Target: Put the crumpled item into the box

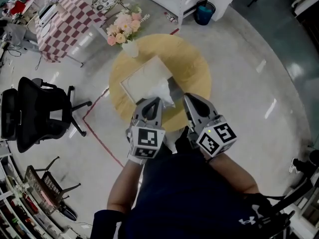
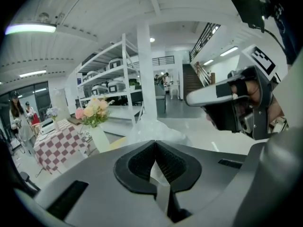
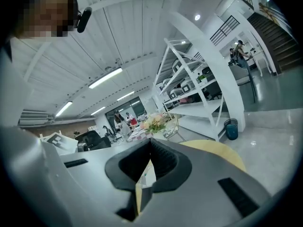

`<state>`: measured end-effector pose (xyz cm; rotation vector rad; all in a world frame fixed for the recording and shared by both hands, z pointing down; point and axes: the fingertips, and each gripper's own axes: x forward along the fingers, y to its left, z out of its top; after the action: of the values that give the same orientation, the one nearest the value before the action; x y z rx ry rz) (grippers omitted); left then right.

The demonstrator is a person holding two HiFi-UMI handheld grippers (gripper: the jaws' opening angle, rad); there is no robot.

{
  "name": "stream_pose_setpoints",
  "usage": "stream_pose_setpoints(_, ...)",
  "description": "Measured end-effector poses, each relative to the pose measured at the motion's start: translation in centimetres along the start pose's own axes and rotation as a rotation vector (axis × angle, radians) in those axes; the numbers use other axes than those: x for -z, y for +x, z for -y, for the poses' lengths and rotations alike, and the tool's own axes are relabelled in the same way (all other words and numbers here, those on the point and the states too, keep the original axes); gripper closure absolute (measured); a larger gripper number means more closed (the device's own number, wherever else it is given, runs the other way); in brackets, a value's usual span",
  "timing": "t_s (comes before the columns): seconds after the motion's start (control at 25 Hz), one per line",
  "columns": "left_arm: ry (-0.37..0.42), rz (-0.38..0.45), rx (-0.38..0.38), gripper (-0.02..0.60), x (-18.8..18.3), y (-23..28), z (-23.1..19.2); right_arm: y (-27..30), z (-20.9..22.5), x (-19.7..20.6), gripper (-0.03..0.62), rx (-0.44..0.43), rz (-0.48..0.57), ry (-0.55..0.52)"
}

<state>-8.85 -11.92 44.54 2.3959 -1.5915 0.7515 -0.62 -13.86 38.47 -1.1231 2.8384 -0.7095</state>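
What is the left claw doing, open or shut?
Shut: the jaws of the left gripper meet on the crumpled white item, which bulges just beyond them.

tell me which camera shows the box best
head view: the white box lies nearly whole on the round table, seen from above. left gripper view hides it behind the gripper body and the crumpled item; right gripper view shows the table but no clear box.

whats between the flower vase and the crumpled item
The white box, lying on the round table; the head view shows it between the flower vase and the crumpled item.
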Motion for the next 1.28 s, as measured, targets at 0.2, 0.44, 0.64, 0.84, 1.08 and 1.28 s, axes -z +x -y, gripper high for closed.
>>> stream_pose_setpoints(0.2, -0.016, -0.078, -0.001, 0.565, 1.8, 2.1, 0.7, 0.9, 1.9, -0.4, 0.589, -0.015, -0.019, 0.009)
stream_pose_setpoints(0.44, -0.111, -0.160, 0.072, 0.565, 5.3, 4.7, 0.8, 2.4, 3.6, 0.5, 0.589, 0.047, -0.028, 0.039)
stream_pose_setpoints(0.64, -0.155, -0.197, 0.134, 0.565, 6.4, 6.7, 0.3, 3.2, 4.5, 1.2, 0.589, 0.092, -0.034, 0.062)
stream_pose_setpoints(0.84, -0.197, -0.226, 0.174, 0.565, 7.4, 8.5, 0.4, 3.4, 5.7, 1.6, 0.589, 0.131, -0.035, 0.080)
stream_pose_setpoints(1.08, -0.252, -0.264, 0.211, 0.565, 8.6, 10.0, 0.8, 3.3, 6.9, 1.7, 0.589, 0.167, -0.033, 0.101)
stream_pose_setpoints(1.28, -0.308, -0.295, 0.236, 0.565, 9.5, 11.3, 1.4, 2.9, 7.8, 2.0, 0.589, 0.191, -0.035, 0.117)
